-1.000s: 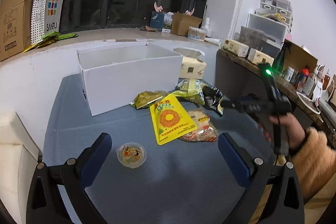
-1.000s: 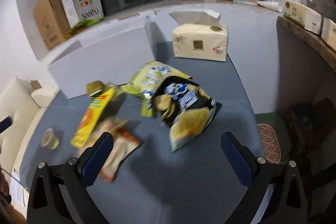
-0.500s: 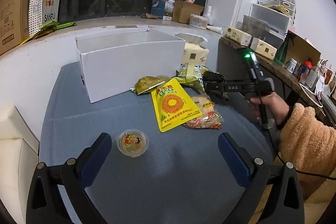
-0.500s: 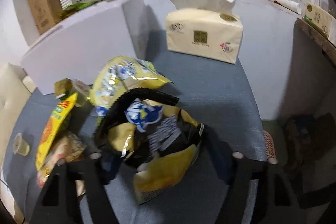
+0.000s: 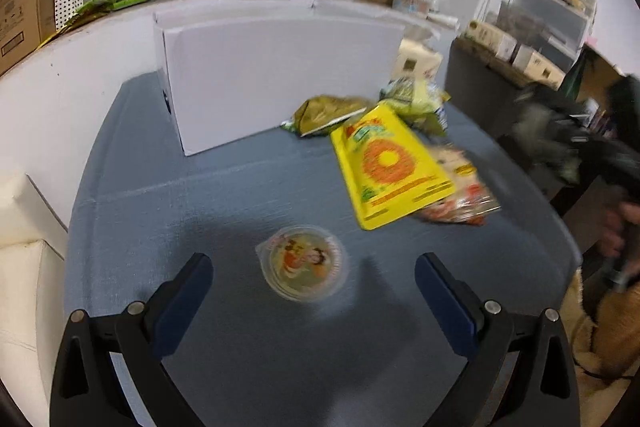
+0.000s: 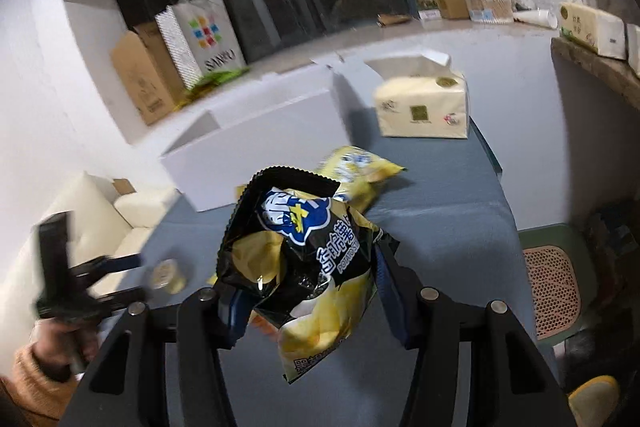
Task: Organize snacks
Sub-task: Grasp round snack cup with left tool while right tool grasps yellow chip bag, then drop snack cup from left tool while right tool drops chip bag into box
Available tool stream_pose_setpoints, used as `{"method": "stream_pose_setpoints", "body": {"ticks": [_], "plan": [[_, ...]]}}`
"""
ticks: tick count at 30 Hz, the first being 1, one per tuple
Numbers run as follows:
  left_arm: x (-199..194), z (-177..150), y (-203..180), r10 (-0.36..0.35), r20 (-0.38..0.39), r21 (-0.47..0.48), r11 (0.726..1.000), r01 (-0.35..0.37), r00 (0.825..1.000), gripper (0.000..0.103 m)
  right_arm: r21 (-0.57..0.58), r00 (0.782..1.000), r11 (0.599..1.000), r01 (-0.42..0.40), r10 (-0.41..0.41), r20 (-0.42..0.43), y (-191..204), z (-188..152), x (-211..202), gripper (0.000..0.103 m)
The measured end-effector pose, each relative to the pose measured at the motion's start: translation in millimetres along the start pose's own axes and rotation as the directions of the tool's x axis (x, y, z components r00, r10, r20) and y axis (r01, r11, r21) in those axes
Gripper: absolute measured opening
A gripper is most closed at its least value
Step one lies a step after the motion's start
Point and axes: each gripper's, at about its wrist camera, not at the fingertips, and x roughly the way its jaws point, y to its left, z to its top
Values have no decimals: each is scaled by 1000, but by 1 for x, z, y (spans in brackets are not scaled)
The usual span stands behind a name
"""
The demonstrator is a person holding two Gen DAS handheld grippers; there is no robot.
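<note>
Right tool (image 6: 306, 293) clamped on crinkly black-yellow chip bag (image 6: 304, 251); open white cardboard box (image 6: 256, 151) ahead-left (L tool (image 5: 314, 287) open, over round jelly cup (image 5: 301, 262)).

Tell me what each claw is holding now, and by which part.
Right claw grips the black-and-yellow potato chip bag by its middle. Left claw holds nothing.
</note>
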Motion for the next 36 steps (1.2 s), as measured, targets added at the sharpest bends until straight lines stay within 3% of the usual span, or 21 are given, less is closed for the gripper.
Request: {"method": "stream_pose_setpoints", "body": {"ticks": [2, 3, 4, 5, 9, 17, 23, 28, 33, 36], "plan": [[13, 1, 4, 9, -32, 2, 1000, -9, 999, 99, -11, 1000, 1000, -14, 15, 22, 10, -5, -12, 59], [16, 0, 6, 13, -37, 2, 1000, -13, 999, 88, -11, 999, 1000, -23, 24, 26, 11, -6, -13, 59], [18, 0, 7, 19, -42, 2, 1000, -19, 999, 64, -12, 999, 999, -30, 30, 26, 14, -8, -16, 59], [20, -1, 7, 4, -55, 6, 1000, -4, 998, 49, -15, 999, 1000, -27, 27, 28, 16, -9, -17, 59], [18, -5, 0, 9, -39, 33, 999, -7, 999, 49, -7, 999, 999, -37, 38, 21, 17, -12, -16, 59], [-21, 15, 1, -42, 99, 1, 999, 42, 994, 49, 16, 996, 996, -85, 85, 12, 29, 1, 1, 59], [-46, 73, 16, -44, 217, -7, 999, 47, 975, 49, 26, 992, 992, -122, 121, 36, 45, 45, 28, 59], [-45, 144, 39, -38, 268, -11, 999, 43, 963, 49, -2, 995, 997, -81, 81, 61, 67, 111, 67, 59], [-10, 213, 67, 0, 242, -34, 999, 8, 970, 49, -28, 999, 999, -20, 21, 29, 74, 166, 130, 59], [14, 237, 75, 45, 200, -9, 999, -44, 979, 49, -20, 1000, 1000, 11, -12, -17, 68, 188, 169, 59]]}}
